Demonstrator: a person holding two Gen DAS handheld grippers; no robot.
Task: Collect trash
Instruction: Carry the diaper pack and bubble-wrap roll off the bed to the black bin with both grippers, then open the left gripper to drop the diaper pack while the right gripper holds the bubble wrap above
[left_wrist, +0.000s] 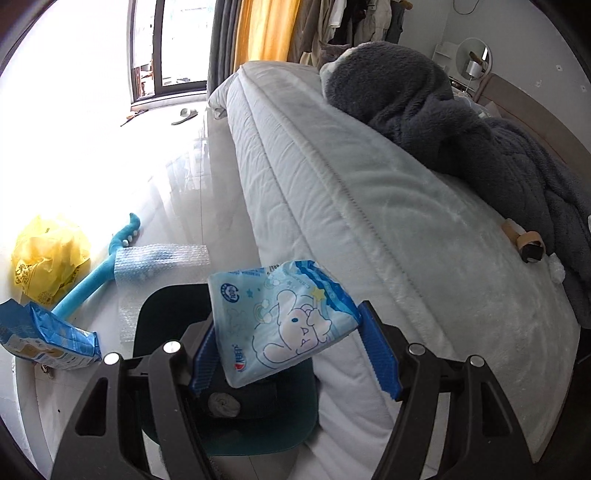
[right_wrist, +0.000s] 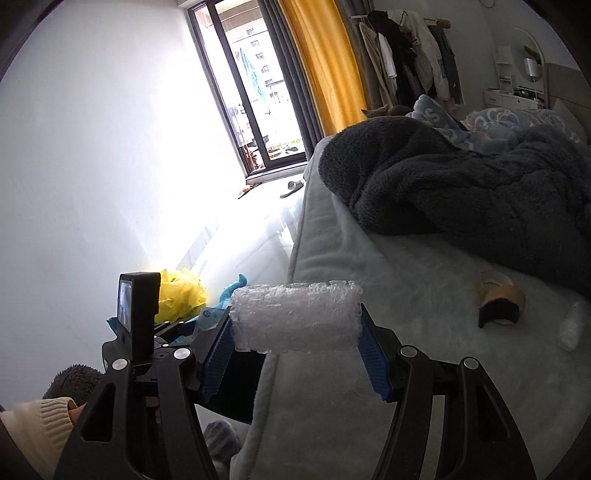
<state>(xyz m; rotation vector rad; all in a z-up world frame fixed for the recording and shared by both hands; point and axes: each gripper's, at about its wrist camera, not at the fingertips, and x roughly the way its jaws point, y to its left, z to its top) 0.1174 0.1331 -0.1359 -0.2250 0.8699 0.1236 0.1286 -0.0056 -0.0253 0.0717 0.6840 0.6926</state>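
Observation:
My left gripper (left_wrist: 286, 338) is shut on a light blue tissue pack (left_wrist: 282, 317) with a cartoon rabbit, held above a dark bin (left_wrist: 173, 306) beside the bed. My right gripper (right_wrist: 295, 332) is shut on a roll of bubble wrap (right_wrist: 295, 317), held over the bed's edge. On the floor lie a bubble wrap sheet (left_wrist: 162, 266), a crumpled yellow plastic bag (left_wrist: 48, 258) and a blue snack bag (left_wrist: 48, 332). A tape roll (left_wrist: 526, 243) (right_wrist: 498, 301) and a small white scrap (left_wrist: 557, 271) (right_wrist: 570, 326) lie on the bed.
The pale bed (left_wrist: 369, 221) fills the right, with a dark fleece blanket (left_wrist: 461, 122) heaped on it. A blue long-handled toy (left_wrist: 107, 266) lies on the floor. A slipper (left_wrist: 184, 115) sits near the balcony door. The left gripper shows in the right wrist view (right_wrist: 140, 317).

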